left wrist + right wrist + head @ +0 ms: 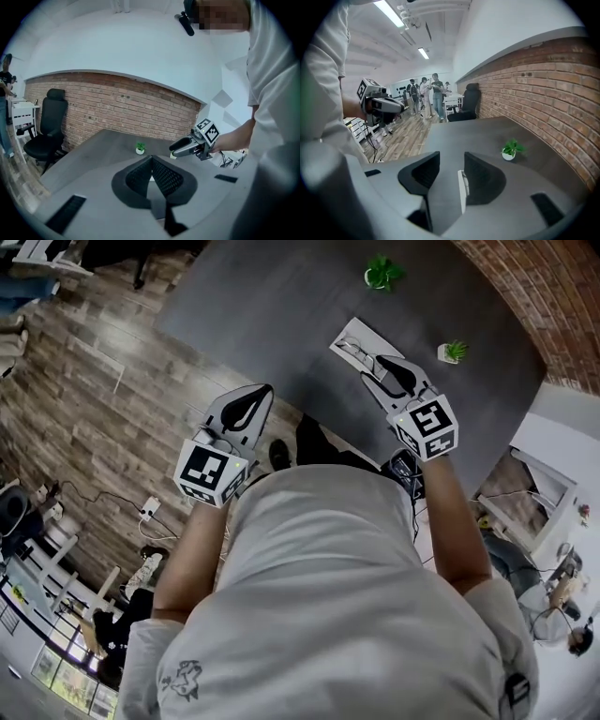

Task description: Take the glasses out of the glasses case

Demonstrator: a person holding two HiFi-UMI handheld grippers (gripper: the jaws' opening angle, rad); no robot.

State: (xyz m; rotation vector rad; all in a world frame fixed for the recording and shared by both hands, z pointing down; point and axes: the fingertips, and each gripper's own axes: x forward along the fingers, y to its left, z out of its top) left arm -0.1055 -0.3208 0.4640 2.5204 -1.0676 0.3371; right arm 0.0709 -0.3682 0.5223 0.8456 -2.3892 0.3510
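Head view, we are finding the white glasses case (352,341) lying on the dark table (272,315), right gripper (373,368) hovering at its near end, jaws gaping wide, left gripper (268,389) hanging apart, jaws pinched together.

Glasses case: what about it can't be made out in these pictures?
Head view: the right gripper covers the near end of the glasses case; its contents are too small to tell.
Right gripper view: only a pale edge, apparently of the glasses case, shows between the open jaws; the right jaw hides the rest.
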